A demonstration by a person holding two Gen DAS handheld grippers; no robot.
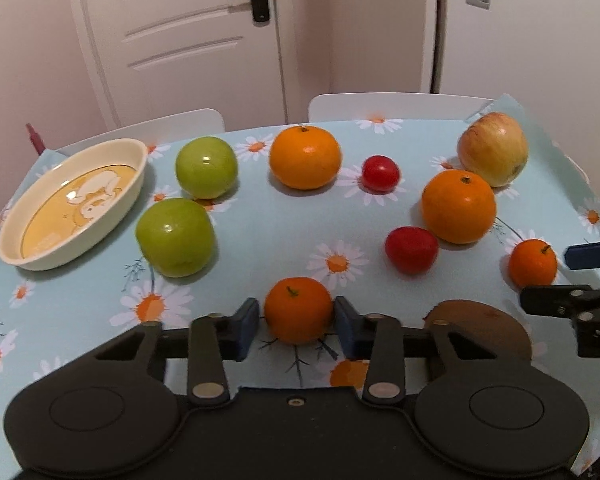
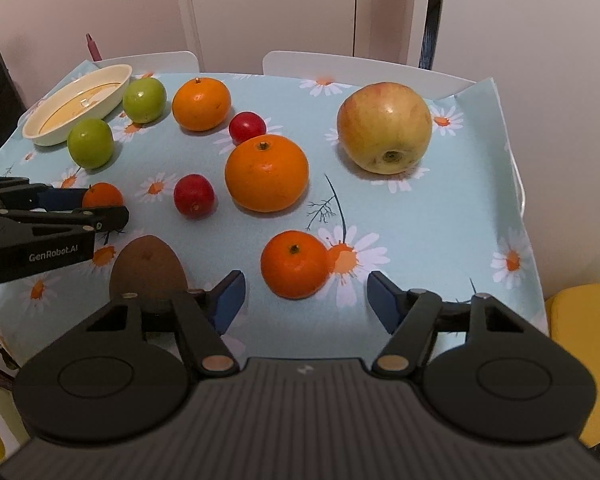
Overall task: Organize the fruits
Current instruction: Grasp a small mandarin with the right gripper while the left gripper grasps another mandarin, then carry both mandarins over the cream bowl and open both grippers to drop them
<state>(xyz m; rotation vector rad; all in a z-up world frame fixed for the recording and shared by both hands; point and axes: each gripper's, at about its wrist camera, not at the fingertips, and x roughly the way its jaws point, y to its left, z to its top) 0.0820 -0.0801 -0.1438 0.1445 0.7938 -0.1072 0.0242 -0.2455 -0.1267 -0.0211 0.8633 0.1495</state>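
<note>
Orange-skinned, soft and light, one small mandarin [image 1: 298, 314] sits clamped at its sides in the left tongs [image 1: 296, 326], while the right tongs [image 2: 302, 300] stand apart around another mandarin [image 2: 293, 264].

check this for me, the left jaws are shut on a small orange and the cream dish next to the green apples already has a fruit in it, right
Not quite. The cream dish holds no fruit; the left wrist view shows only its printed yellow bottom. The rest stands: the left gripper is shut on the small orange, and the dish sits beside the green apples.
</note>
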